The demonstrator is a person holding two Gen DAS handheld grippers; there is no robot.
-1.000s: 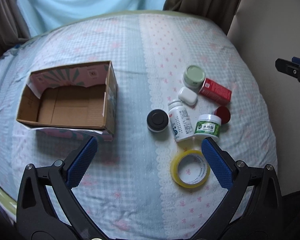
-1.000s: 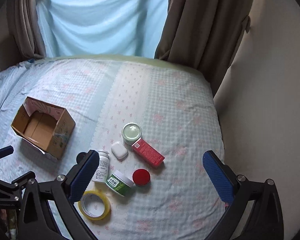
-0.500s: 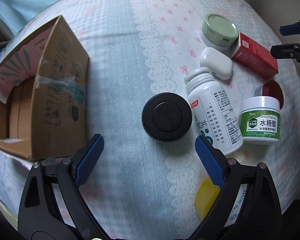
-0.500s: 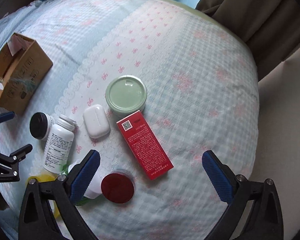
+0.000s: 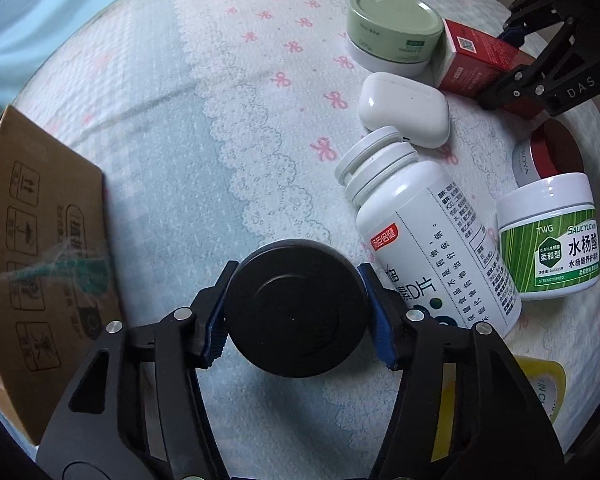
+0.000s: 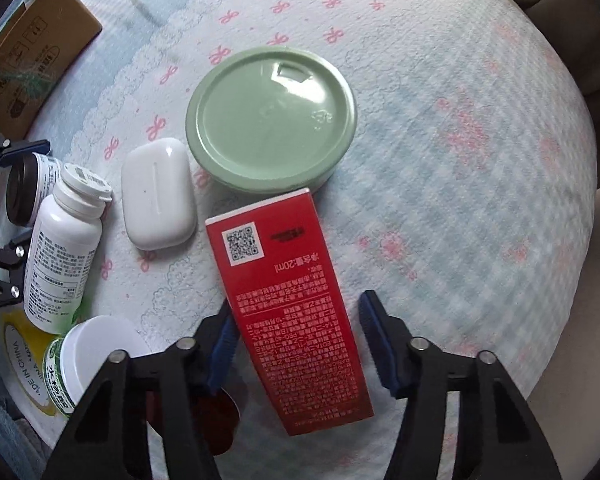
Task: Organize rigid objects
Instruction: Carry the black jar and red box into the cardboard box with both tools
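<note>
Now pinching the black-lidded jar (image 5: 296,312) with the left claw (image 5: 297,300), just closed down: blue pads (image 5: 374,320) pressed on opposite sides of the round lid, probably so as to lift it straight up without tipping. Sits upright on the bed (image 5: 220,120), touching or nearly touching the lying white pill bottle (image 5: 420,240), on the bottle's side toward the open cardboard box (image 5: 40,260), the likely destination.

Over on the bottle's far side, straddling the red carton (image 6: 292,300) with the right claw (image 6: 296,306), also just narrowed: one pad against the carton's long edge, the other a sliver off, so not yet a real pinch. Aimed across the narrow width, seemingly for a firm hold on flat faces.

Left untouched around the bottle: white earbud case (image 5: 404,108) at its cap, green-lidded tin (image 6: 272,120) beyond, green-labelled jar (image 5: 548,240) alongside, yellow tape roll (image 5: 540,384) at its base.
</note>
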